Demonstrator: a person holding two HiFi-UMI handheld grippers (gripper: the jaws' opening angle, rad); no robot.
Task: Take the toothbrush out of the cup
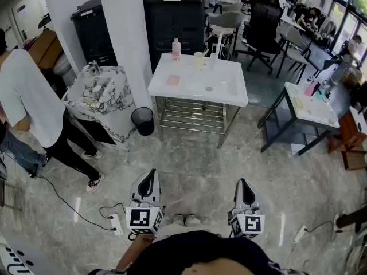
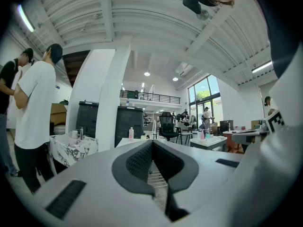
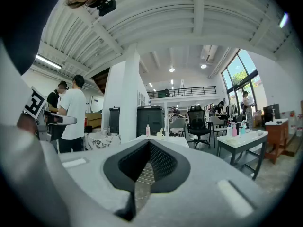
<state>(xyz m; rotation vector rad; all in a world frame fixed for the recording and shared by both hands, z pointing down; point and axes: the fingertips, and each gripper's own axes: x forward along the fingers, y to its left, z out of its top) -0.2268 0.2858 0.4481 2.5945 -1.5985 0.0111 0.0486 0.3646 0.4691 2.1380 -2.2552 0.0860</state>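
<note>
A pale cup (image 1: 199,60) with a toothbrush standing in it sits at the back of a white sink table (image 1: 172,90), beside a pink bottle (image 1: 176,49). My left gripper (image 1: 151,174) and right gripper (image 1: 243,183) hover low in the head view, side by side over the floor, well short of the table. Both point level toward it with jaws closed and nothing between them. The left gripper view shows my left gripper (image 2: 152,143) with the bottle (image 2: 131,133) far beyond. In the right gripper view, my right gripper (image 3: 149,143) lines up below the distant cup (image 3: 159,134).
A marble-patterned basin unit (image 1: 100,96) and a black bin (image 1: 143,121) stand left of the table. A person in a white shirt (image 1: 28,102) is at the far left. Another white table (image 1: 312,105) is at the right. A power strip (image 1: 116,223) with cables lies on the floor.
</note>
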